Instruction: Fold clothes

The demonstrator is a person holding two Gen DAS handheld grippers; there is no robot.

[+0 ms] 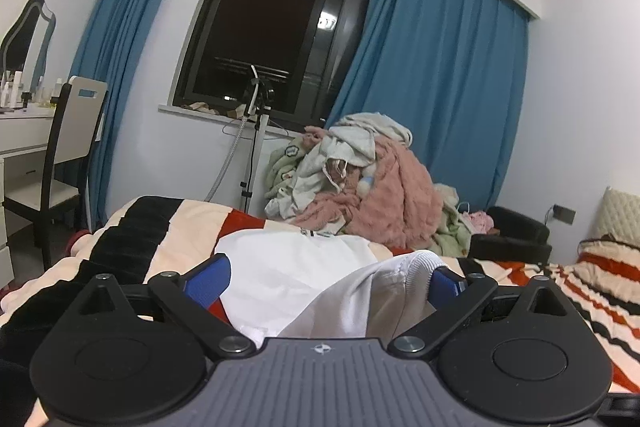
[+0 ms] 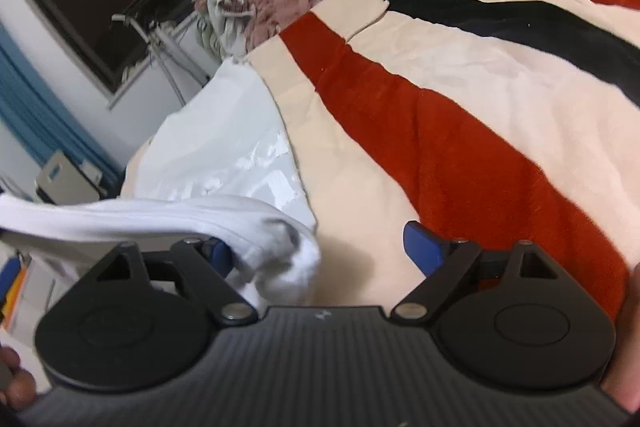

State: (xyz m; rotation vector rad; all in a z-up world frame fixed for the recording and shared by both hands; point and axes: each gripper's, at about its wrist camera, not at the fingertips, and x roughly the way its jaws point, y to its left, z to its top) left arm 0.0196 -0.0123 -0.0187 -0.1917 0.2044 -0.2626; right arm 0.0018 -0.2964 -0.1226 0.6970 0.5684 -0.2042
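White garment (image 1: 288, 267) spread on striped blanket (image 2: 460, 115), bunched near both grippers.

Left gripper (image 1: 328, 279): jaws wide apart, fabric folds between the blue pads. Right gripper (image 2: 320, 251): jaws wide apart, cloth draped over the 9 o'clock finger. Clothes pile (image 1: 360, 179) at 12 o'clock.

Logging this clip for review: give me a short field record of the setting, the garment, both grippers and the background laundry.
setting: striped red, black and cream blanket on a bed
garment: white cloth garment, partly spread on the blanket
left gripper: jaws wide, white ribbed edge lying between them, no visible clamping
right gripper: open, garment fold draped by its left finger
background: heap of pink and green unfolded clothes under a dark window
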